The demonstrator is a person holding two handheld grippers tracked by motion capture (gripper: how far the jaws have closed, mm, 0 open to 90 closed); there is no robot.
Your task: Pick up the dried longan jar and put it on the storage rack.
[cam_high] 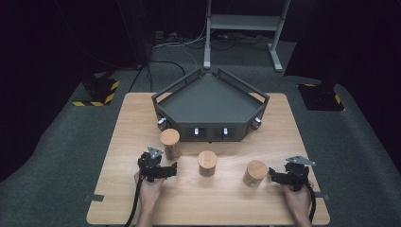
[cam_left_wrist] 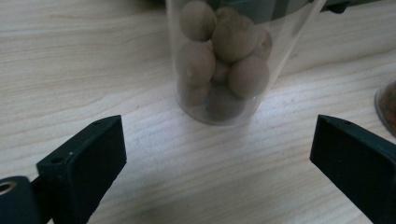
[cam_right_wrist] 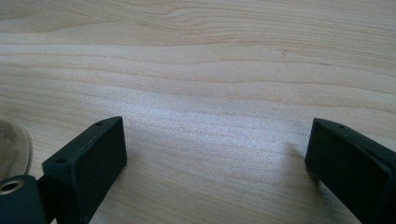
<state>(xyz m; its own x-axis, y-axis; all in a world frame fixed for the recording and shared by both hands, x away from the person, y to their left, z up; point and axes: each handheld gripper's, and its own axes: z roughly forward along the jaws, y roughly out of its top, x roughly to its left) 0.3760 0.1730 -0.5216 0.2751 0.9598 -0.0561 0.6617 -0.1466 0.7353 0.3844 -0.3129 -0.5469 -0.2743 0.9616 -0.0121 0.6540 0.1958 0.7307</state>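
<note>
A dark room with grey carpet surrounds a pale wooden tabletop [cam_high: 142, 113], and near its front edge three clear jars stand in a row. The left jar [cam_high: 170, 143] is the tallest, just ahead of the left gripper [cam_high: 163, 169]; the middle jar [cam_high: 207, 163] sits near the tabletop's centre, and the right jar [cam_high: 255, 173] stands just beside the right gripper [cam_high: 279, 177]. Both grippers are held low near the front edge, one in each hand, jaws spread wide and holding nothing. A dark five-sided tray [cam_high: 208, 106] takes up the far half of the tabletop.

The left gripper view shows what the high view blurs: the left jar [cam_left_wrist: 233, 60] is transparent and packed with round brown balls, standing ahead of the open jaws, apart from them. The right gripper view shows bare wood grain between its jaws.
</note>
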